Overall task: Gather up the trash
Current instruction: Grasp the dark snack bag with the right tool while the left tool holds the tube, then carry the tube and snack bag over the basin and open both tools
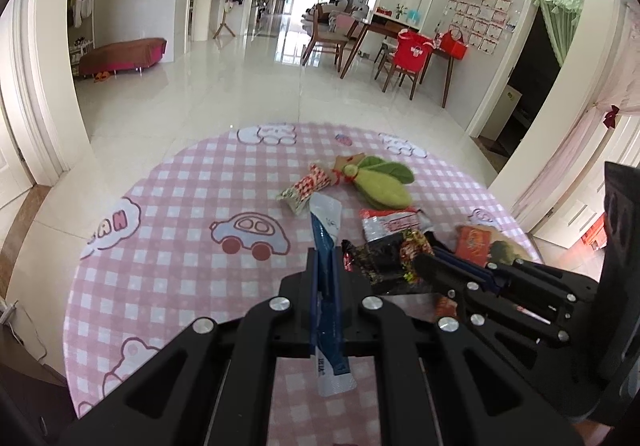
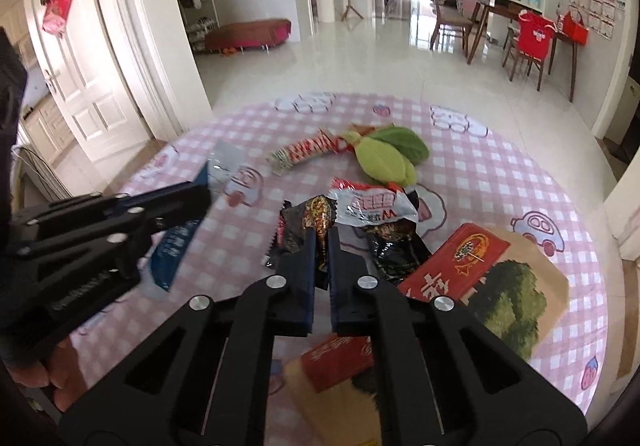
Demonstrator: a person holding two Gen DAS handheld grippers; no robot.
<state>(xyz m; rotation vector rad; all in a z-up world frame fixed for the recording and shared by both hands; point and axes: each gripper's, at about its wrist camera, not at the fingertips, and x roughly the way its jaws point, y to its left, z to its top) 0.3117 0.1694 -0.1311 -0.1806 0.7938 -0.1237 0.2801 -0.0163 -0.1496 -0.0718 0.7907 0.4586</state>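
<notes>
Collection is barely started: left gripper (image 1: pixel 325 270) is clamped on a blue sachet (image 1: pixel 326 246), right gripper (image 2: pixel 320 246) on a dark wrapper (image 2: pixel 316 224), several wrappers remaining mid-table (image 1: pixel 160 246).

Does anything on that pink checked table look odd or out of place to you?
Yes: among the snack wrappers lies a green leaf-shaped plush toy, which hardly looks like trash. Empty packets are strewn loosely over the pink checked tablecloth, such as a red-and-white striped wrapper. Each gripper is already shut on one: the left on a blue-and-white sachet.
</notes>
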